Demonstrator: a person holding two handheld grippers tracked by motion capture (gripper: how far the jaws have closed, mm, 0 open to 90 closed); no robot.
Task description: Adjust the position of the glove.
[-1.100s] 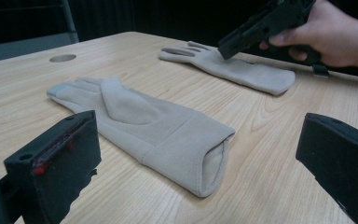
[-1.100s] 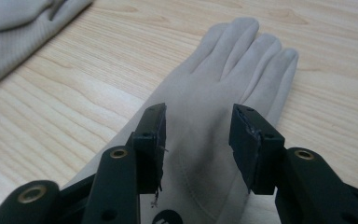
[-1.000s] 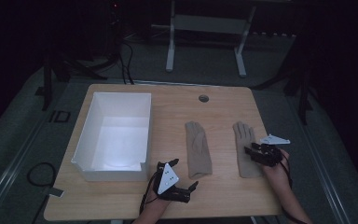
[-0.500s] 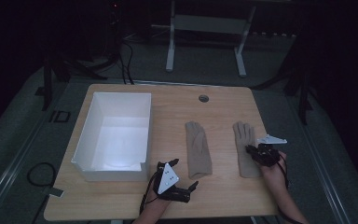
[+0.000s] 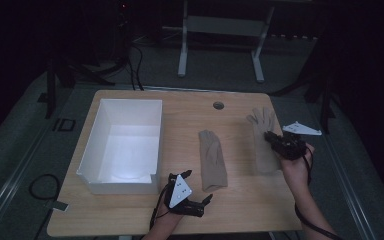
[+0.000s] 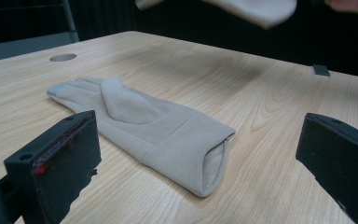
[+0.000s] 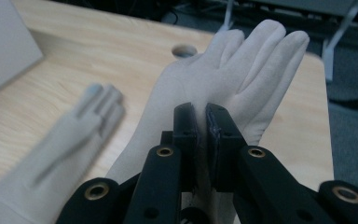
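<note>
1. High view: a wooden table point(image 5: 180, 107) carries a white box point(image 5: 125, 142) on its left half and 2 beige gloves to the right of it. The middle glove point(image 5: 213, 160) lies flat, fingers pointing to the far edge, just right of the box. The right glove point(image 5: 261, 135) sits near the right edge with its finger end raised off the wood. The right gripper point(image 5: 271, 136) has just been closing, and its jaws are now pinched together on that glove's palm. The left gripper point(image 5: 207, 199) rests near the front edge, just in front of the middle glove's cuff, touching nothing. A round hole point(image 5: 218, 105) sits near the far edge.

2. Left gripper view: the 2 black jaws stand wide apart with nothing between the pads. The middle glove point(image 6: 144, 126) lies flat on the wood beyond them, cuff opening toward the camera, thumb folded over the palm. The cuff end of the right glove point(image 6: 242, 7) hangs in the air at the far top.

3. Right gripper view: the jaws are clamped with a fold of the right glove point(image 7: 223, 74) between them; its fingers fan out beyond. The middle glove point(image 7: 70, 135) lies on the table at the left, well apart.
</note>
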